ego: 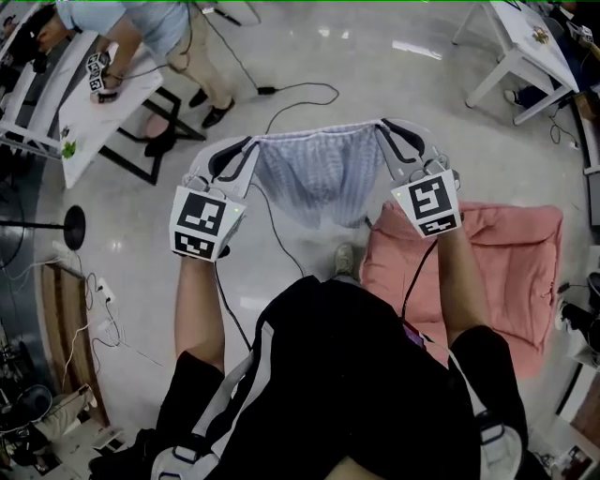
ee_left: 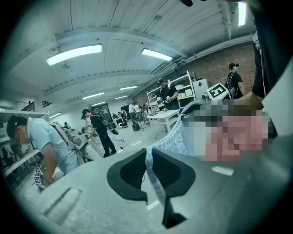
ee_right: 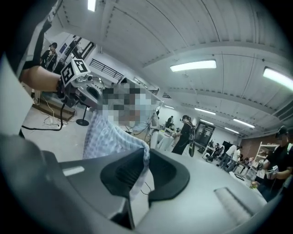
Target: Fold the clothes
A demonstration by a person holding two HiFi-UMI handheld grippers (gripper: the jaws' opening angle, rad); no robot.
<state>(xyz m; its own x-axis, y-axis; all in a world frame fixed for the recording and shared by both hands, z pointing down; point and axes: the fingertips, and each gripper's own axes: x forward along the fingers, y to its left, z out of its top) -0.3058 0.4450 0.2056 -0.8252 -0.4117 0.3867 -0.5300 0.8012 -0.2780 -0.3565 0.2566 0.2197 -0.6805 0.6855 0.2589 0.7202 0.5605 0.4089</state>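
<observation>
A pale blue checked garment (ego: pixel 314 176) hangs in the air, stretched between my two grippers above the floor. My left gripper (ego: pixel 246 150) pinches its top left corner. My right gripper (ego: pixel 384 127) pinches the top right corner. In the left gripper view the cloth's edge (ee_left: pixel 154 180) runs down between the shut jaws of the left gripper (ee_left: pixel 150 168). In the right gripper view the checked cloth (ee_right: pixel 106 136) comes out of the closed right gripper (ee_right: pixel 145 165) and drapes to the left. The lower part of the garment sags in loose folds.
A pink padded cushion (ego: pixel 511 258) lies on the floor at my right. A white table (ego: pixel 98 108) with a person (ego: pixel 150 23) leaning at it stands at the back left, beside a black frame (ego: pixel 155 141). A cable (ego: pixel 302 92) crosses the floor. Another white table (ego: pixel 525 52) is at the back right.
</observation>
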